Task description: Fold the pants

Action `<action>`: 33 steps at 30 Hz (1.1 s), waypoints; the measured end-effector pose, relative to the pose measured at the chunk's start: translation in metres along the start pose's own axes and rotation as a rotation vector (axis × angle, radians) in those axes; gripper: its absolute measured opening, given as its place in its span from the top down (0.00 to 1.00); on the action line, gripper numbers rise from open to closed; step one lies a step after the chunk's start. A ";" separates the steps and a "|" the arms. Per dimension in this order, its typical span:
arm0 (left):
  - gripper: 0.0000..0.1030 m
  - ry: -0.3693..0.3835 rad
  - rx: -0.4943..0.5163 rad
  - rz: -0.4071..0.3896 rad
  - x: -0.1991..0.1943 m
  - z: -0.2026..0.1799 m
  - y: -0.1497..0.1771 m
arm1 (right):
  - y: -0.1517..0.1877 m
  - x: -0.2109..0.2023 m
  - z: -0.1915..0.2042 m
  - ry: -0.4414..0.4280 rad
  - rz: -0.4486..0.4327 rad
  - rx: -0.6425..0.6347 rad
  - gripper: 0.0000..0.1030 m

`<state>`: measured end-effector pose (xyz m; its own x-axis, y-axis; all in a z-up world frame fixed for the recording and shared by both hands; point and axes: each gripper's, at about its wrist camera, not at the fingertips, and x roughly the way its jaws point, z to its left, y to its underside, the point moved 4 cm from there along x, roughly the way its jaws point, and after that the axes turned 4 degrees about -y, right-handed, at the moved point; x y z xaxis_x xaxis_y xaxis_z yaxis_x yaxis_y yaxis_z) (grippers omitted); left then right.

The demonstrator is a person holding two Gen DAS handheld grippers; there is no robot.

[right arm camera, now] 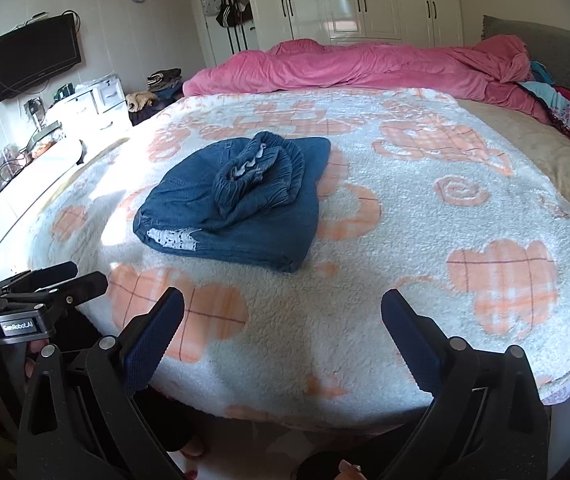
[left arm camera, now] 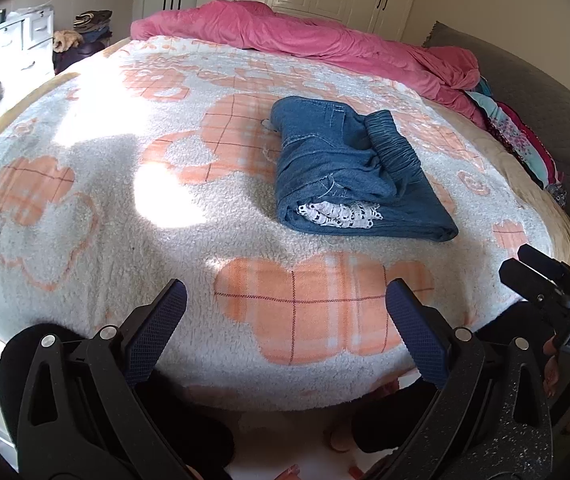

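Blue denim pants [left arm camera: 349, 172] lie folded into a compact bundle on the white and orange fleece blanket [left arm camera: 125, 200], with the elastic waistband on top and white lace trim at the near edge. They also show in the right wrist view [right arm camera: 237, 204]. My left gripper [left arm camera: 285, 308] is open and empty, held back at the bed's near edge, apart from the pants. My right gripper [right arm camera: 283, 312] is open and empty, also at the near edge. The right gripper's body shows at the right of the left wrist view [left arm camera: 549, 284].
A pink duvet [left arm camera: 285, 28] is bunched along the far side of the bed. Colourful clothes [left arm camera: 521, 136] and a grey headboard [left arm camera: 545, 96] are at the right. A TV [right arm camera: 35, 56], white drawers [right arm camera: 93, 108] and wardrobes [right arm camera: 357, 0] line the walls.
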<state>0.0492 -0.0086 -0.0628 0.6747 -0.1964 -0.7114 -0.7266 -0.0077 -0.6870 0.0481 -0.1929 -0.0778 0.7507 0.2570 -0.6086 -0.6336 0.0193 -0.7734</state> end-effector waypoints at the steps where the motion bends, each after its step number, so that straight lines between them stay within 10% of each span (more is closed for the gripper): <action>1: 0.09 0.000 0.001 0.000 0.000 0.000 0.000 | 0.000 0.000 0.002 -0.002 -0.001 -0.003 0.04; 33: 0.09 -0.012 0.008 -0.003 -0.007 -0.001 -0.003 | 0.000 -0.002 -0.003 -0.007 0.006 0.031 0.04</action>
<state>0.0466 -0.0080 -0.0559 0.6788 -0.1842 -0.7108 -0.7232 -0.0004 -0.6906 0.0475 -0.1959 -0.0771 0.7456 0.2638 -0.6120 -0.6437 0.0473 -0.7638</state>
